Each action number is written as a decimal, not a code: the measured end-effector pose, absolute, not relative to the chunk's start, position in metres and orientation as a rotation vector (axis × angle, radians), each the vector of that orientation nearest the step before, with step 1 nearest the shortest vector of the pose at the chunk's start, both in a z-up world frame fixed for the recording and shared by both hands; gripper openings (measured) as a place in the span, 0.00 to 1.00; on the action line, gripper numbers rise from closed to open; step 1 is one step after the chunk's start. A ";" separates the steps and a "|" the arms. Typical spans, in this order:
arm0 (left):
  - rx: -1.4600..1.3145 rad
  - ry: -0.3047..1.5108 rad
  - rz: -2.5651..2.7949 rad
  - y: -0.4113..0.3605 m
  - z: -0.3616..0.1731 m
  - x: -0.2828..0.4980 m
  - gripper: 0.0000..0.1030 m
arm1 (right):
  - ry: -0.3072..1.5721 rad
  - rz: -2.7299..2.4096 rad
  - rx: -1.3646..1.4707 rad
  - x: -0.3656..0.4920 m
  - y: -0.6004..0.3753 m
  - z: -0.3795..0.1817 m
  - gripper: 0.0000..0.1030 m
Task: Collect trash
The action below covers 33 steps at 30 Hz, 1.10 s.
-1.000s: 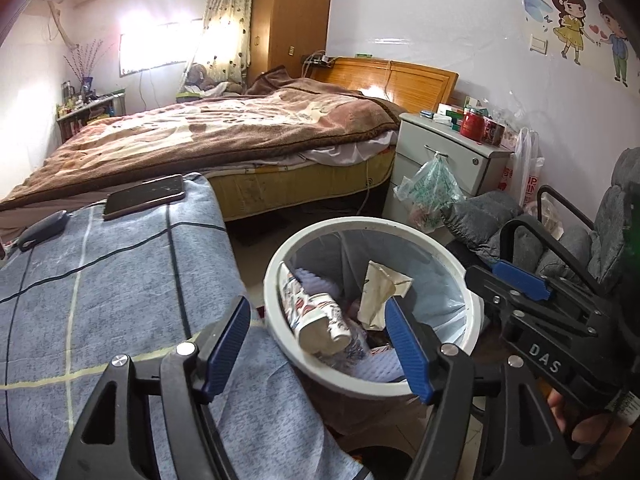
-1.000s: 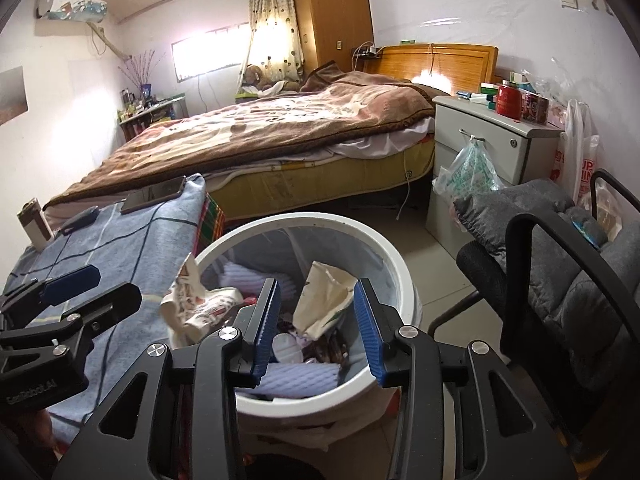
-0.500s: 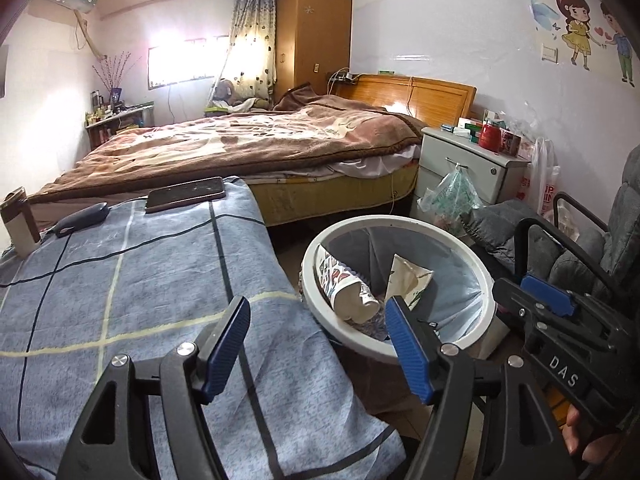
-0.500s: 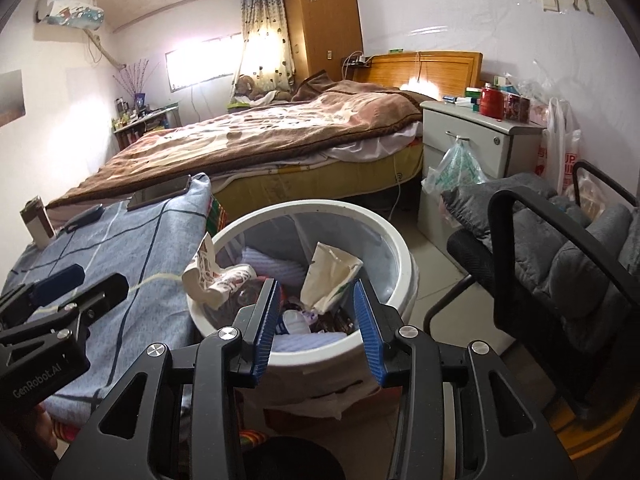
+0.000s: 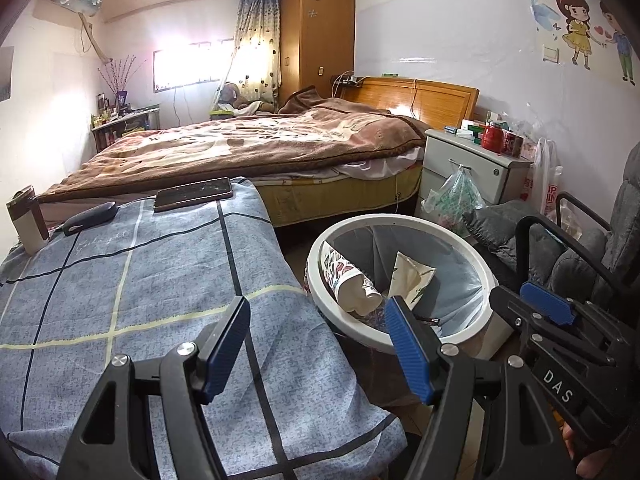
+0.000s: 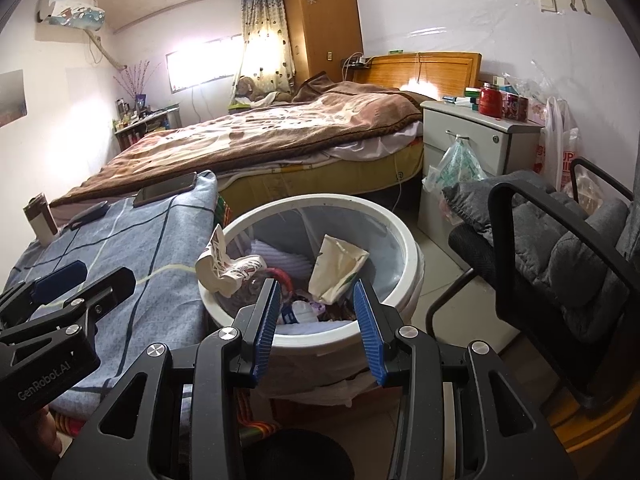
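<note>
Hovering beside the trash bin, both the left gripper and right gripper stood released and empty. The crumpled cup draped over the bin's near rim warranted a nudge fully inside.

Blue plaid cloth, white bin, brown blanket, blue-padded jaws.

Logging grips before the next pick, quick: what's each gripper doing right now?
Left gripper: open, holding nothing.
Right gripper: open, holding nothing.
</note>
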<state>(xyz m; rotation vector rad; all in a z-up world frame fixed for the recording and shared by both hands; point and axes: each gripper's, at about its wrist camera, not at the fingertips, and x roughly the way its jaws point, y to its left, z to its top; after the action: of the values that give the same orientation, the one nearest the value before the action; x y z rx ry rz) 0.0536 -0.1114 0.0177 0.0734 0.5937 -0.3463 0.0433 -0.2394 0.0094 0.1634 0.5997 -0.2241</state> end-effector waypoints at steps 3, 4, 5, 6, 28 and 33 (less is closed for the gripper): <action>0.076 0.595 -0.345 -0.112 0.018 0.054 0.70 | 0.597 -0.224 0.160 0.042 -0.237 0.009 0.40; 0.075 0.598 -0.344 -0.111 0.018 0.054 0.70 | 0.598 -0.223 0.160 0.042 -0.237 0.009 0.40; 0.072 0.599 -0.345 -0.111 0.018 0.054 0.70 | 0.597 -0.221 0.161 0.042 -0.237 0.009 0.40; 0.071 0.601 -0.346 -0.111 0.018 0.054 0.70 | 0.596 -0.222 0.162 0.041 -0.237 0.009 0.40; 0.060 0.605 -0.343 -0.112 0.014 0.053 0.70 | 0.593 -0.228 0.166 0.038 -0.236 0.011 0.40; 0.054 0.606 -0.345 -0.111 0.013 0.053 0.70 | 0.595 -0.230 0.167 0.038 -0.235 0.012 0.40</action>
<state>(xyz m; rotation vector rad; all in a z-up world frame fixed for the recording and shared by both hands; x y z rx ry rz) 0.0530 -0.1113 0.0132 0.0535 0.6061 -0.3449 0.0384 -0.2355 0.0118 0.1668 0.5954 -0.2298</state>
